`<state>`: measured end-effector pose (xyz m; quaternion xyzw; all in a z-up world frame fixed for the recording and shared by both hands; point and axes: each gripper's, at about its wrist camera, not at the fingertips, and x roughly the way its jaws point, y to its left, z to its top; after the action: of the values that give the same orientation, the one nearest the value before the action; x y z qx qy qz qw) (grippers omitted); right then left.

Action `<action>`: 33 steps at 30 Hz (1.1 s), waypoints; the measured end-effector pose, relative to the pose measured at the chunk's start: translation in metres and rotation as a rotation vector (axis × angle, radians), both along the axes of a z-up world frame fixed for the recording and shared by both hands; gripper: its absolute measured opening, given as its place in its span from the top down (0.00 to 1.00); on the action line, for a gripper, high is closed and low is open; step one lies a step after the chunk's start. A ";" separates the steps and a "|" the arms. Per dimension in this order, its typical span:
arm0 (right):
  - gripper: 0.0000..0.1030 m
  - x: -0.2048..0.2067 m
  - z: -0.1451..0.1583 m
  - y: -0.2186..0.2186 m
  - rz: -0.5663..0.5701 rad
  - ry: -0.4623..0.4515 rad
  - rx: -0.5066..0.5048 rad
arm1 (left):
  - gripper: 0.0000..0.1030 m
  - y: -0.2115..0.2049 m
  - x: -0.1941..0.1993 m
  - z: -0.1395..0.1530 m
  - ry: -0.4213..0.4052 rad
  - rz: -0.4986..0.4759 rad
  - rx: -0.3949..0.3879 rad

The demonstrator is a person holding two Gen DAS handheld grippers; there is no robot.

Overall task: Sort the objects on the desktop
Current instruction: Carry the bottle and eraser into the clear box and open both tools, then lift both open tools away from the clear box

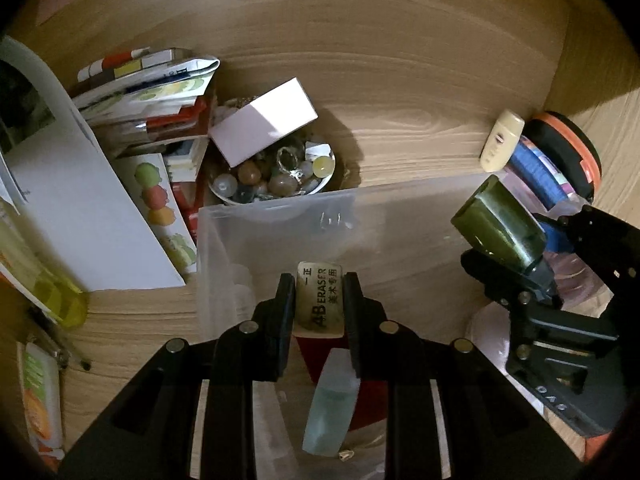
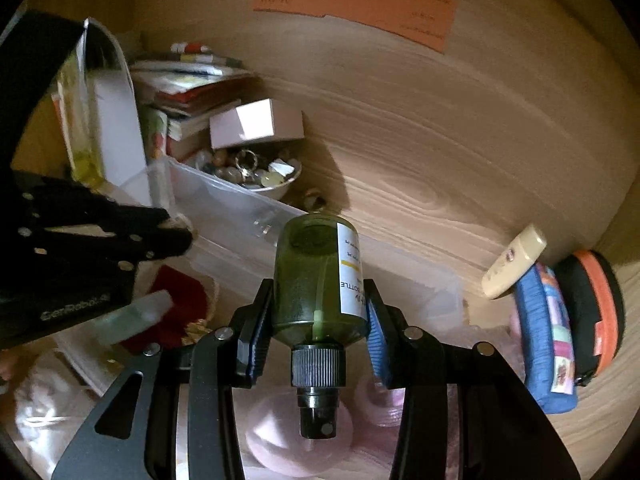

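Pale rubber eraser (image 1: 319,300) pinched between jaws of left gripper (image 1: 319,280), printed face up, hanging over the clear plastic bin (image 1: 280,216). Green spray bottle (image 2: 320,280) clamped in right gripper (image 2: 320,308), jaws pressing on its sides, cap toward the camera, base tilted out over the bin's far wall. Below: red cloth (image 2: 180,292) and a small translucent bottle (image 1: 330,412) already lying in the bin. Beyond the bin: bowl of beads (image 1: 272,184) with a white box (image 1: 264,120) propped on it, stacked booklets (image 1: 148,96), wooden surface (image 1: 400,112).

Risks, as judged: both grippers close over one bin, so collision likely if lowered together. Smooth round bottle could slip or swing on release and strike the bin wall. Eraser dropped from height may bounce out.
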<state>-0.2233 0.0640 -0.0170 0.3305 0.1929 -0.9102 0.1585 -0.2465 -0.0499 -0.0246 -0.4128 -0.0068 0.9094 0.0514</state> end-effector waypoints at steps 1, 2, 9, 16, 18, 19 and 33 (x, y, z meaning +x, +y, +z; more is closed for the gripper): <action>0.63 0.000 -0.002 -0.002 -0.005 0.006 0.018 | 0.77 0.000 0.000 0.000 -0.001 -0.001 0.000; 0.63 0.000 -0.003 -0.003 -0.007 0.009 0.033 | 0.77 0.000 0.000 0.000 -0.001 0.001 -0.002; 0.62 -0.001 -0.008 -0.008 -0.007 0.012 0.068 | 0.77 -0.003 -0.001 0.002 0.000 0.004 0.023; 0.62 -0.002 -0.011 -0.012 -0.002 0.005 0.077 | 0.69 -0.010 0.000 0.007 -0.001 0.012 0.076; 0.62 -0.002 -0.012 -0.013 -0.001 0.006 0.075 | 0.67 -0.010 0.001 0.008 0.001 0.012 0.083; 0.61 -0.002 -0.012 -0.013 -0.002 0.006 0.075 | 0.67 -0.010 0.001 0.008 0.003 0.011 0.084; 0.36 0.017 -0.001 -0.013 0.036 0.089 0.053 | 0.45 -0.007 0.021 0.030 0.090 -0.031 0.129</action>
<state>-0.2067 0.0513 -0.0176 0.2902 0.2299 -0.9155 0.1574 -0.2251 -0.0566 0.0058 -0.3675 -0.0565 0.9237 0.0920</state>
